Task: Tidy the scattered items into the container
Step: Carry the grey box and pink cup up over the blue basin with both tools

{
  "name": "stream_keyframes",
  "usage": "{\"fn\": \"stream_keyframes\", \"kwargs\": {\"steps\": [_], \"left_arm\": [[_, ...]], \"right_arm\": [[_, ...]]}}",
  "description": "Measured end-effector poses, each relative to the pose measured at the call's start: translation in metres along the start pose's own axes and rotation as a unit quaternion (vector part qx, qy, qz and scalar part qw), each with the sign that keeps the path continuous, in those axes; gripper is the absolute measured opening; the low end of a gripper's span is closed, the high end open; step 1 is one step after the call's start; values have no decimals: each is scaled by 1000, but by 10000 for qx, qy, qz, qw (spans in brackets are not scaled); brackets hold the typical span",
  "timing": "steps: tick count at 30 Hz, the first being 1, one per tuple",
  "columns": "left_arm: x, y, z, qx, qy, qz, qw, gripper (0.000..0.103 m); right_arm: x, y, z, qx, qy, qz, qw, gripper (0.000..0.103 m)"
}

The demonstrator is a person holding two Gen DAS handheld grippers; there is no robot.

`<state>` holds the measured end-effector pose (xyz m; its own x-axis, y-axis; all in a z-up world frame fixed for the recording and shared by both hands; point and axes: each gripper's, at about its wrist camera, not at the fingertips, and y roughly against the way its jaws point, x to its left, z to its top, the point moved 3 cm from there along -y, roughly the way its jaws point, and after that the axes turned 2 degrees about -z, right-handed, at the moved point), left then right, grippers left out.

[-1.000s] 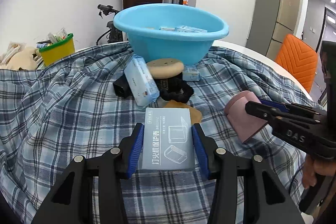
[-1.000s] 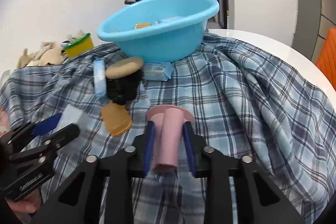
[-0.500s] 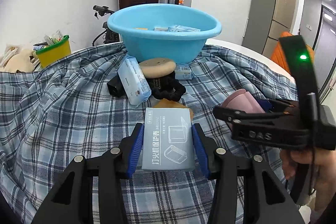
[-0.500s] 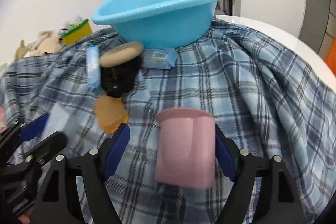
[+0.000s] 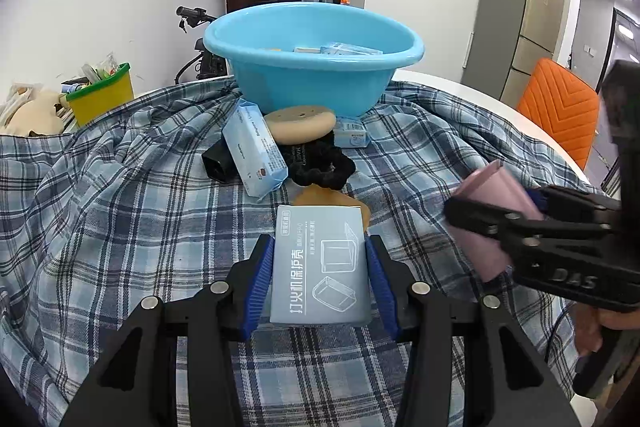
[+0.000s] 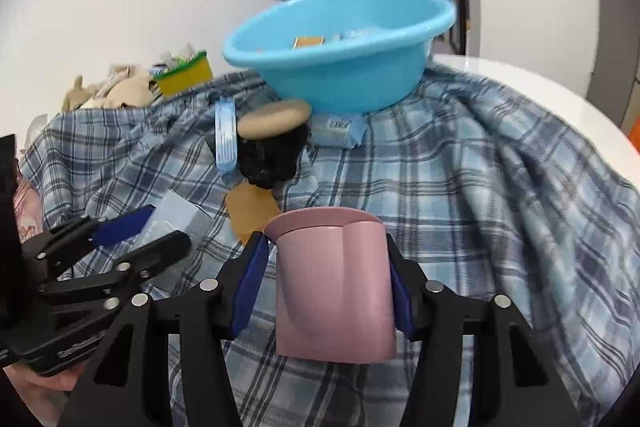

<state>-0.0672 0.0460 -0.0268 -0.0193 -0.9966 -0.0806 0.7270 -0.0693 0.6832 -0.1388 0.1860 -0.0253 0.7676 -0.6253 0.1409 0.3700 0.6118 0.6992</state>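
Your right gripper, wide open half a second ago, has just been closing and its fingers now seem clamped on the one pink cup at lower centre. Your left gripper still clamps the one grey box. One blue basin sits upper centre.

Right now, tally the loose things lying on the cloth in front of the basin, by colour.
Blue packs: 2
Black things: 2
Tan disc: 1
Orange card: 1
Total: 6
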Motion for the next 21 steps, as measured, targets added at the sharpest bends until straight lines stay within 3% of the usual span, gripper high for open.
{"fn": "stream_keyframes", "kwargs": {"steps": [5, 9, 13, 17, 19, 21], "left_arm": [[-4, 4, 2, -79, -26, 54, 10000, 49], [-6, 14, 7, -274, 5, 61, 9996, 49], [-12, 30, 22, -641, -270, 326, 9970, 49], [-14, 58, 42, -1348, -208, 342, 9901, 49], [-14, 79, 49, -1886, -124, 379, 9813, 49], [-16, 105, 51, -2597, -121, 517, 9642, 49]], "right_arm": [[1, 21, -3, -307, 174, -590, 9976, 54], [0, 28, -2, -476, 70, -700, 9964, 54], [6, 52, 10, -1000, 234, -857, 9910, 54], [20, 89, 30, -1694, 385, -926, 9804, 54], [26, 111, 38, -2141, 416, -975, 9710, 54], [32, 133, 39, -2621, 488, -1097, 9575, 54]]}}
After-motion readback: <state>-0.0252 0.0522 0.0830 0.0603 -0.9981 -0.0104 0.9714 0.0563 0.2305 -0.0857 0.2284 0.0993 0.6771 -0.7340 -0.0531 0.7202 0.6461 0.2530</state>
